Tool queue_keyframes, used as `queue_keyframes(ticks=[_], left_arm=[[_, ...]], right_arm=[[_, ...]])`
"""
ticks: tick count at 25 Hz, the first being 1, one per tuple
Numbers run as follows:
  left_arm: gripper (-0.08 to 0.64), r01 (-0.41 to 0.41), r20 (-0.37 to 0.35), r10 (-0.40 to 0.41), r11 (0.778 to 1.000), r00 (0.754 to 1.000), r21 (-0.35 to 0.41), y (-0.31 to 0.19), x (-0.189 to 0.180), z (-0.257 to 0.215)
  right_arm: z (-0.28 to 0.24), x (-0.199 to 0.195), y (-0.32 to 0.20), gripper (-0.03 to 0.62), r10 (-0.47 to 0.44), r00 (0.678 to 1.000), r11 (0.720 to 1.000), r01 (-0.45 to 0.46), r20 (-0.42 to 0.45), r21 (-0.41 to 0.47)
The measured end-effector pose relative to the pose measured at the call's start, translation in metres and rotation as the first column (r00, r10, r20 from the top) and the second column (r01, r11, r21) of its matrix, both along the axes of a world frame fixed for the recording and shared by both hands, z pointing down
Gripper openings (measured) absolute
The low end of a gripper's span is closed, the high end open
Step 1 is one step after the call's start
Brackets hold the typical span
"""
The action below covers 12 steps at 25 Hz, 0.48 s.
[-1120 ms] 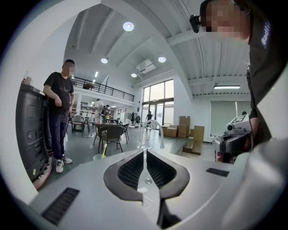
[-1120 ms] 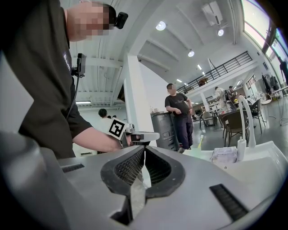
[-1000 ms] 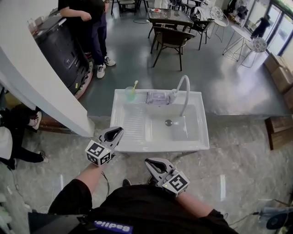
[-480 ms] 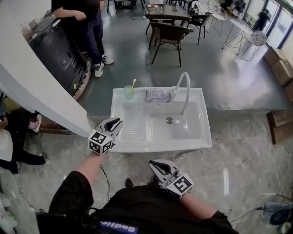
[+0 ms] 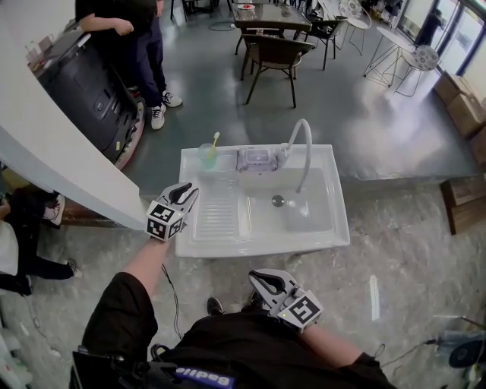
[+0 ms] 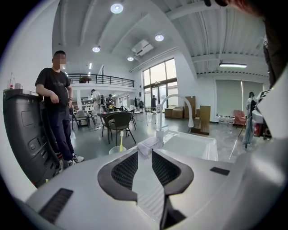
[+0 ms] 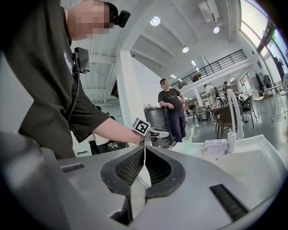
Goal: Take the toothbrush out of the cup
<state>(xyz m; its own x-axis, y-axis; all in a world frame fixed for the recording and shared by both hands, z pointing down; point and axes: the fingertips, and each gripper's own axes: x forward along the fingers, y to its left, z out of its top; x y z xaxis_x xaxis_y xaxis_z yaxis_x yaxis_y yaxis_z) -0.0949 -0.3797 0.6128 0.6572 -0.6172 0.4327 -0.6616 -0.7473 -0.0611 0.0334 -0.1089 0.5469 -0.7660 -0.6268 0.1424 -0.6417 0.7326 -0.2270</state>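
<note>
Holds the fingers [image 6: 125,170] of the left gripper [image 5: 187,190] a narrow gap apart, with nothing between them. Presses the fingers [image 7: 130,166] of the right gripper [image 5: 258,277] together at the tips, with nothing held.

Leaves the toothbrush [image 5: 213,141] in the cup [image 5: 206,156], yellow handle leaning up and to the right, a little above and left of the head view's centre. Sets that pale green cup on the back left corner of the white sink [image 5: 334,243]. Aims the left gripper up the frame from the sink's left rim, beside the ribbed drainboard [image 5: 214,213], well apart from the cup. Catches cup and toothbrush again just past the fingertips in the left gripper view, small and off to the left. Hangs the right gripper low in the frame, off the sink's near edge, close to the dark shirt.

Shows a clear box [image 5: 256,159] just right of the cup on the back ledge. Shows a white faucet [image 5: 304,144] arching from that ledge over the basin, above the drain [image 5: 278,201].

Takes in grey floor beyond, with a chair [image 5: 273,57] and a table [image 5: 277,15] at the top of the frame. Includes a standing person [image 5: 144,45] at upper left, next to a black cabinet [image 5: 83,87], and a white wall [image 5: 45,152] slanting down the left side.
</note>
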Motion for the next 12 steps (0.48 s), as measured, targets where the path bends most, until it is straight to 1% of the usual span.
queue_keyframes(ticks=[5,12], left_arm=[[0.100,0.017,0.014,-0.017,1.000,1.000,-0.001,-0.026,-0.004,0.005],[0.101,0.007,0.060,-0.007,1.000,0.998,-0.010,-0.052,0.007,0.020]], right_arm=[[0.006,0.004,-0.005,0.012,0.007,1.000,1.000,-0.007,-0.009,-0.014],[0.016,0.009,-0.012,0.012,0.018,1.000,0.999,-0.018,0.001,-0.045]])
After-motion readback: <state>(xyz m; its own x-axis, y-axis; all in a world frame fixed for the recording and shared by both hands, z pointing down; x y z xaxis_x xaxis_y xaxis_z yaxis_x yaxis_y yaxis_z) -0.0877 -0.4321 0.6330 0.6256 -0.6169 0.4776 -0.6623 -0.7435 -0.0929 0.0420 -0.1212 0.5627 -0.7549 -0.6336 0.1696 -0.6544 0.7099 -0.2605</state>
